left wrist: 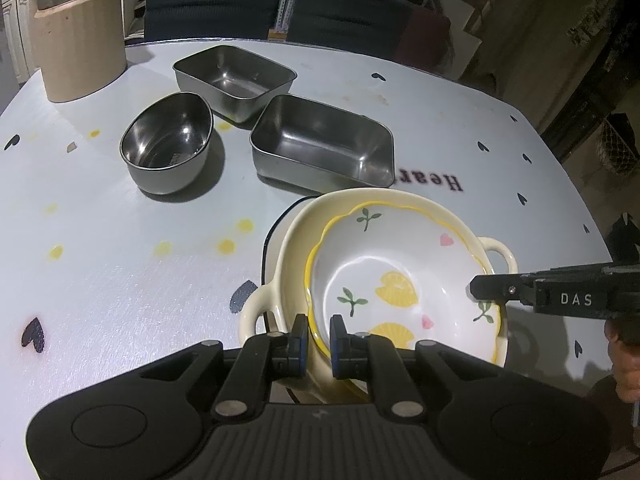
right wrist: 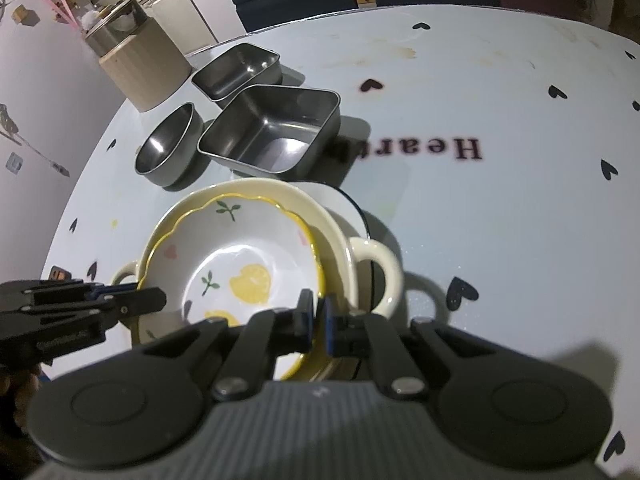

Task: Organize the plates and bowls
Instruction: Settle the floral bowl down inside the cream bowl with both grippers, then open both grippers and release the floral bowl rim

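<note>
While my left fingers and right fingers each pinch the lemon bowl's rim, it sits nested in the handled bowl upon a plate, yet three steel containers behind this stack stay unstacked.

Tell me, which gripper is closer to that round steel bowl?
Left. The left gripper pinches the lemon-patterned bowl on the rim side facing the round steel bowl; the right gripper grips the opposite rim, farther away.
</note>
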`<state>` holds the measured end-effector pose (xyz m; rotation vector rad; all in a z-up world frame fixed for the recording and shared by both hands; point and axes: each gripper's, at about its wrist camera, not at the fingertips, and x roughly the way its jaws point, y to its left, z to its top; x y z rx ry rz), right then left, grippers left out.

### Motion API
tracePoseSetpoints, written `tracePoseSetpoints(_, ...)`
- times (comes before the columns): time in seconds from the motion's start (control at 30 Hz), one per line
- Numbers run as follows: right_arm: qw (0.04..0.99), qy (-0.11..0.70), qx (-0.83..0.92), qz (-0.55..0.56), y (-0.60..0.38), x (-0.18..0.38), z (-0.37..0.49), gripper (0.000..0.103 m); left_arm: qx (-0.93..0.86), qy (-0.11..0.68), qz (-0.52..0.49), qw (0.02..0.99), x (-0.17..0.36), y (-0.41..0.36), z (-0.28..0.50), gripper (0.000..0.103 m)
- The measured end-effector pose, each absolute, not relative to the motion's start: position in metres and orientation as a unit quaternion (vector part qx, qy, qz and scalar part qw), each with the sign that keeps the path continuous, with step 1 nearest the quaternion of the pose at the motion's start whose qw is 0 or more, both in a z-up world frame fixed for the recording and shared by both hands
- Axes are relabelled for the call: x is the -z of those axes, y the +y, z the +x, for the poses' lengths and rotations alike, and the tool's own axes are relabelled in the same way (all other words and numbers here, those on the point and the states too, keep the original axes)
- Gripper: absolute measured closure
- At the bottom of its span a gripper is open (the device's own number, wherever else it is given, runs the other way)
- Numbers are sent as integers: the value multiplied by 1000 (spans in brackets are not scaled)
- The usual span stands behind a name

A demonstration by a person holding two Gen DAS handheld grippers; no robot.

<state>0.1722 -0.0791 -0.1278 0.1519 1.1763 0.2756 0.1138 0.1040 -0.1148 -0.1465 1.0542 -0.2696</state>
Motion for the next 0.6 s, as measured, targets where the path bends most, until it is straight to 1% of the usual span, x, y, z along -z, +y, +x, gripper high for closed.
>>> tracePoseSetpoints(0.1, 820, 554, -129, 72, -80, 129, 172, 94, 123, 494, -69, 858, 110, 105, 112, 89)
tracePoseSetpoints(0.17, 820, 553, -128, 73, -81, 129, 172, 92, 121, 485, -70, 863, 105, 107, 110, 83)
tracePoseSetpoints(0.3, 820, 553, -128, 74, -81, 128, 171, 92, 122, 477, -74, 867, 98, 108, 108, 83)
tracePoseSetpoints(0.5, 823, 548, -127, 84, -86, 124, 170, 90, 124, 487, -62, 862, 102, 104, 108, 82)
tracePoseSetpoints(0.6, 823, 546, -132, 80, -86, 122, 167, 90, 126, 487, -57, 863, 101, 101, 107, 76)
